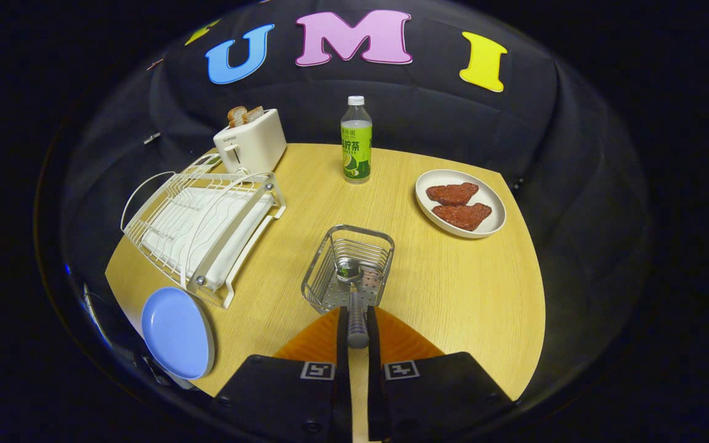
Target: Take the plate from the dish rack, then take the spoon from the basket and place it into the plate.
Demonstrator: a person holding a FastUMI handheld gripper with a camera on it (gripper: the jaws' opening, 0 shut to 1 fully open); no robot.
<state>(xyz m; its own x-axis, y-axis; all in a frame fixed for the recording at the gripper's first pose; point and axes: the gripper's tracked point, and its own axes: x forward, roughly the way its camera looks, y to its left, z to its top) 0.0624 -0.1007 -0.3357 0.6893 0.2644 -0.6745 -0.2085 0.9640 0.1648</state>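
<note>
Nearest the camera, the gripper (pixel 357 329) has its jaws clenched on the handle of the spoon (pixel 354 301), one finger pressing each side, so the metal handle runs straight forward between them and the bowl end points into the basket (pixel 348 267) just ahead. The grip sits at the handle's tail, which leaves the rest of the spoon free to clear the basket's rim; whether the bowl rests on the perforated bottom or hangs just above it I cannot tell. The wire basket stands in the middle of the wooden tabletop (pixel 440 289), directly beyond the fingers. To the left of the fingers, at the near edge of the tabletop, lies the blue plate (pixel 177 332), flat and apparently overhanging the edge a little; it is already out of the dish rack (pixel 204 231), which stands just beyond it, white and wire-framed, with nothing in its slots. By my reading the first step is done, and what remains is to carry the spoon over to that plate. Further off, right of the basket and well apart from it, a cream plate (pixel 460 203) carries two reddish-brown pieces of food. At the back stand a green-labelled bottle (pixel 356 140) and, behind the rack, a white toaster (pixel 250 144) with bread slices in its slots.
</note>
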